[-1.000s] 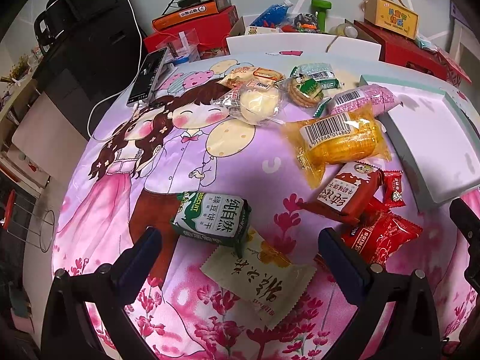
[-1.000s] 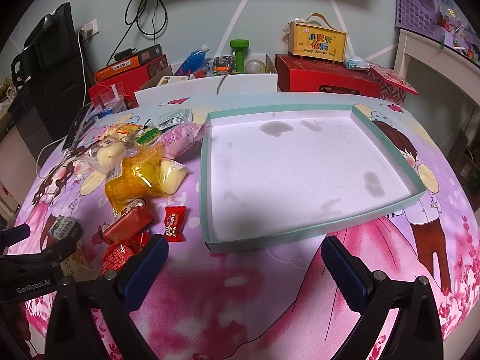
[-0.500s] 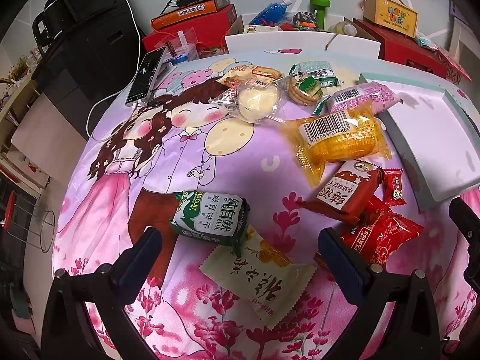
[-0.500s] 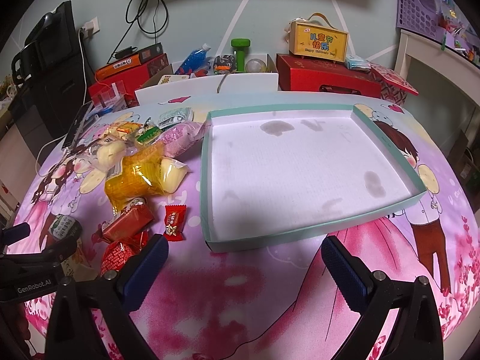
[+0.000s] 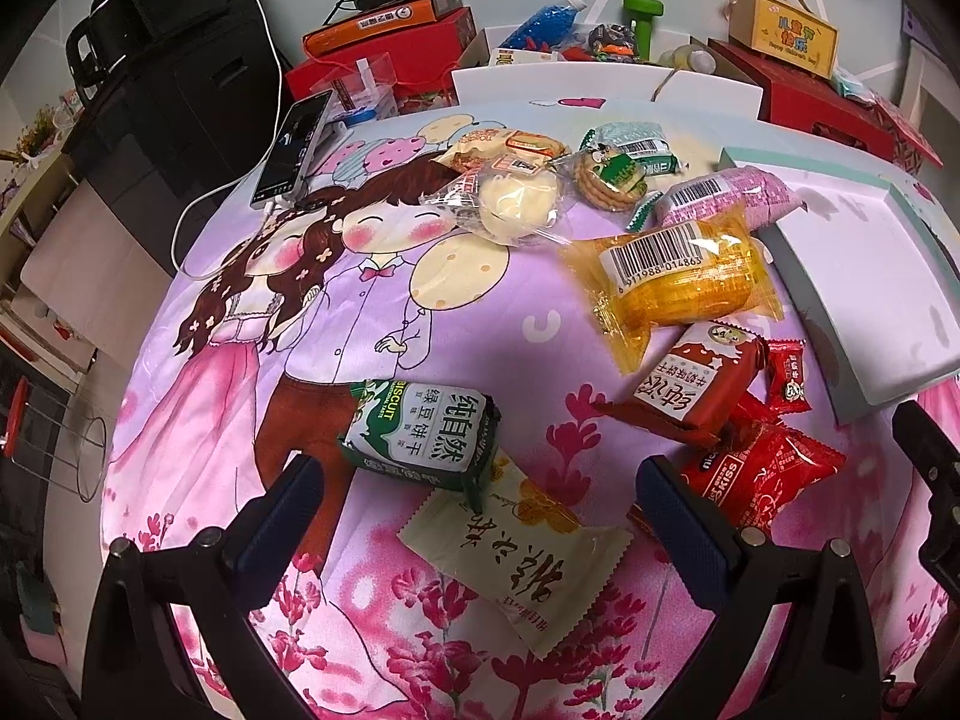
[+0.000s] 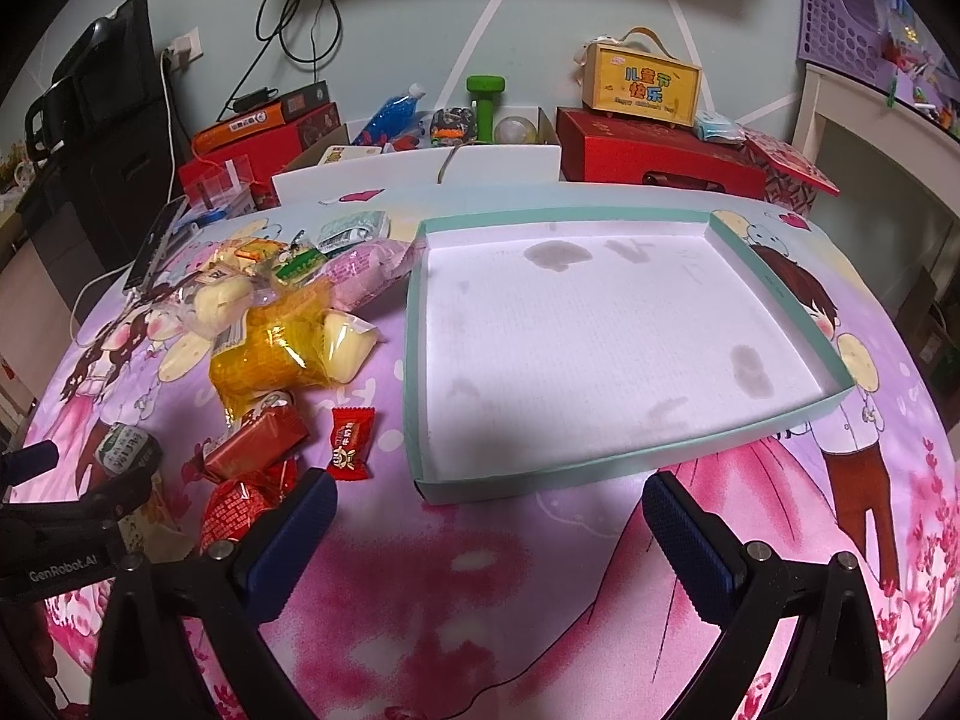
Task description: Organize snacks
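Observation:
Wrapped snacks lie scattered on a pink cartoon tablecloth. In the left wrist view my left gripper (image 5: 480, 498) is open, low over the cloth, with a cream packet (image 5: 522, 546) between its fingers and a green biscuit pack (image 5: 423, 435) just ahead. Further off lie a red-brown bar (image 5: 690, 390), red candy packs (image 5: 762, 474), a yellow cake pack (image 5: 678, 279) and a pink pack (image 5: 729, 201). In the right wrist view my right gripper (image 6: 486, 516) is open, empty, just before the near wall of an empty teal-rimmed box lid (image 6: 540, 483). A small red candy (image 6: 351, 435) lies left of the lid.
A phone (image 5: 294, 147) on a white cable rests at the cloth's far left. Red boxes (image 6: 660, 153), a green dumbbell (image 6: 485, 99), a yellow gift box (image 6: 642, 87) and white boards crowd the back edge. A black chair (image 5: 168, 48) stands at the left.
The left wrist view has edged slightly closer to the snacks; nothing on the table has moved. The right gripper has stayed still.

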{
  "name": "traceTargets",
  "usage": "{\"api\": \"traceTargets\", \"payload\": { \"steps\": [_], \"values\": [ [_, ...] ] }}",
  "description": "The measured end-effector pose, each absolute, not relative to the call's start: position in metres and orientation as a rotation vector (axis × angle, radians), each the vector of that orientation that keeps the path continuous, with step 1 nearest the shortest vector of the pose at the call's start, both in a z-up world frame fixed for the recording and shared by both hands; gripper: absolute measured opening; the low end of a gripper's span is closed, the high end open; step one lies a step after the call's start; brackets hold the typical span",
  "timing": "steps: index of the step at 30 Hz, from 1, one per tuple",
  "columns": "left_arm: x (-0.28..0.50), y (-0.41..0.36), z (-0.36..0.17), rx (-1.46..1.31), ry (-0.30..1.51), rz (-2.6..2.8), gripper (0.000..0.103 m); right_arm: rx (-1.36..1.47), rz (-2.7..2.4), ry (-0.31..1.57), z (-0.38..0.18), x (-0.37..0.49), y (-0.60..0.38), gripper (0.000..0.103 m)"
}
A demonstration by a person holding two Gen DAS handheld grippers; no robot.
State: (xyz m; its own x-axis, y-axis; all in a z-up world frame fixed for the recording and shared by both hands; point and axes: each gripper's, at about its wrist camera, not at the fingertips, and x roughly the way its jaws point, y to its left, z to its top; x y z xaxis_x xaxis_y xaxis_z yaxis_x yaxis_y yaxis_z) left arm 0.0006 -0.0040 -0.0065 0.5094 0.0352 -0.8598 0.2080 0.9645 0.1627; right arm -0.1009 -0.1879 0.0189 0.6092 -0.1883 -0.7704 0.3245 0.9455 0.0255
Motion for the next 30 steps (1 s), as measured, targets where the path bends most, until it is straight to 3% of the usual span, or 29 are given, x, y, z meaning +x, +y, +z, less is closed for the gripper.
{"api": "traceTargets", "payload": {
  "steps": [13, 26, 28, 30],
  "values": [
    [0.000, 0.020, 0.004, 0.277, 1.039, -0.122, 0.103, 0.243, -0.167, 0.879, 0.022, -0.083, -0.169, 0.103],
    [0.007, 0.016, -0.037, 0.242, 1.243, -0.312, 0.103, 0.274, 0.058, 1.049, -0.011, -0.055, -0.130, 0.098],
    [0.011, 0.016, -0.045, 0.226, 1.280, -0.337, 0.101, 0.279, 0.060, 1.079, -0.020, -0.049, -0.130, 0.095],
    [0.013, 0.015, -0.052, 0.216, 1.306, -0.341, 0.094, 0.286, 0.057, 1.114, -0.028, -0.045, -0.129, 0.094]
  ]
}}
